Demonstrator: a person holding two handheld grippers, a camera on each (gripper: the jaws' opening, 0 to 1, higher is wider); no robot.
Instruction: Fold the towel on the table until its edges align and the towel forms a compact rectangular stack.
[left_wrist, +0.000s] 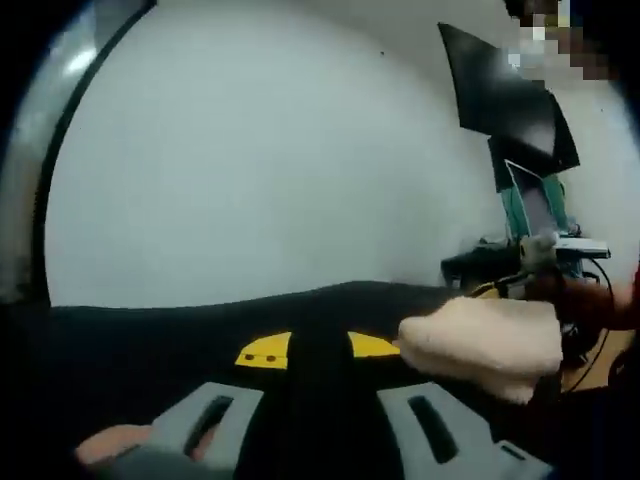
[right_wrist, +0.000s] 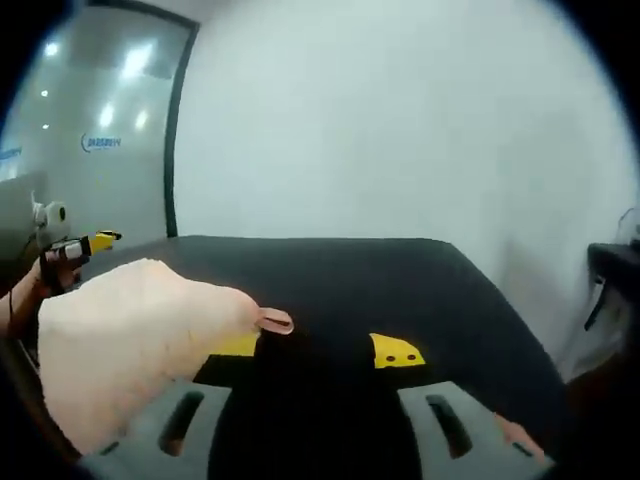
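Observation:
A cream towel (left_wrist: 480, 340) lies bunched in a thick heap on the black table (left_wrist: 150, 340), to the right of my left gripper (left_wrist: 315, 405). That gripper stands open over the table with nothing between its jaws. In the right gripper view the towel (right_wrist: 130, 340) bulks at the left, close by, with a small tag (right_wrist: 275, 321) at its edge. It overlaps the left jaw of my right gripper (right_wrist: 310, 405), which is open with only the dark table (right_wrist: 340, 280) in its gap. I cannot tell whether the towel touches that jaw.
Two yellow marks (left_wrist: 265, 351) (right_wrist: 397, 352) lie on the table ahead of the jaws. Beyond the towel, a blurred gripper (left_wrist: 540, 255) and a red sleeve (left_wrist: 625, 300) show at the right. At the far left a hand holds a yellow-tipped tool (right_wrist: 75, 248). A white wall (right_wrist: 400, 120) stands behind.

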